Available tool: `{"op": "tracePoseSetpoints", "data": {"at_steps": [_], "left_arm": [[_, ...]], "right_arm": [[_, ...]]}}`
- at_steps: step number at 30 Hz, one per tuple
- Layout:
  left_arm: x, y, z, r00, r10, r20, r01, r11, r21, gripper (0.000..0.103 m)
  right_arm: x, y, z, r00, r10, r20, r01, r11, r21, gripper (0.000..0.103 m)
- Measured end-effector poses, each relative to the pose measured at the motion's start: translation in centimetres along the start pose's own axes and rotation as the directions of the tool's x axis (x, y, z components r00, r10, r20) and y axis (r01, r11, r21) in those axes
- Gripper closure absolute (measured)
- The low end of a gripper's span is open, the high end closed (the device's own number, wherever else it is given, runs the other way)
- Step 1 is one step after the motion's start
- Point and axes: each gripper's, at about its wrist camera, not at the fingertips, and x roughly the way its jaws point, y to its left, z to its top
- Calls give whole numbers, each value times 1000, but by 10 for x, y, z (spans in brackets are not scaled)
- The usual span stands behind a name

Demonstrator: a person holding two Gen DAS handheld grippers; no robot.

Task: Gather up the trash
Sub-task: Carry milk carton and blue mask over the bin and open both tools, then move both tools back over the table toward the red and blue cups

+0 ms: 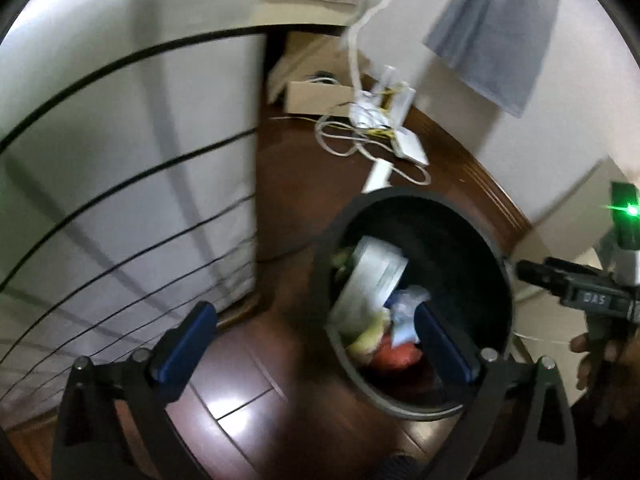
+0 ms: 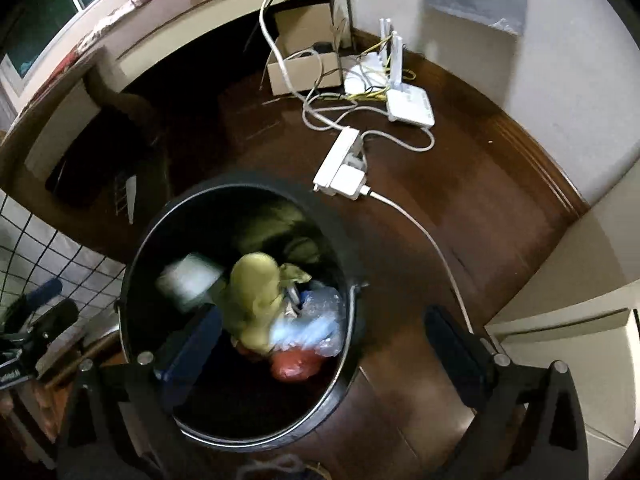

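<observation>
Dark wood floor [image 2: 460, 216] fills mid-frame; the black trash bin [image 2: 132, 280] (part full) sits lower centre beneath both spread, empty grippers: left gripper [image 1: 316, 340], right gripper [image 2: 320, 344].

Glossy wood floor [image 2: 480, 208], black bin [image 2: 352, 280] (crinkly plastic inside)

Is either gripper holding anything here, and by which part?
Nothing is held. The left gripper and right gripper both stand open and empty above the black bin.
</observation>
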Motion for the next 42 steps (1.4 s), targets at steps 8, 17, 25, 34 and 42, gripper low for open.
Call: {"op": "tracePoseSetpoints", "data": {"at_steps": [8,17,25,34,42], "left_arm": [[-15,0,-9,995,75,61,-76,997,25,1],[-33,3,-13,988,123,93,-127,991,35,1],[-53,2,-13,975,182,126,-186,982,18,1],[-79,9,-15,968,195,158,-197,980,2,1],[-109,27,-14,955,218,201,-215,976,-37,1]], "right_arm": [[-14,21,-1,996,-43,73,48,997,-56,1],[-36,43,-4,990,-44,134,57,994,-96,1],[-60,59,-11,981,-31,190,54,992,-114,1],[-74,77,-16,975,-8,223,40,989,-140,1],[-90,110,-15,964,37,264,17,980,-199,1]]}}
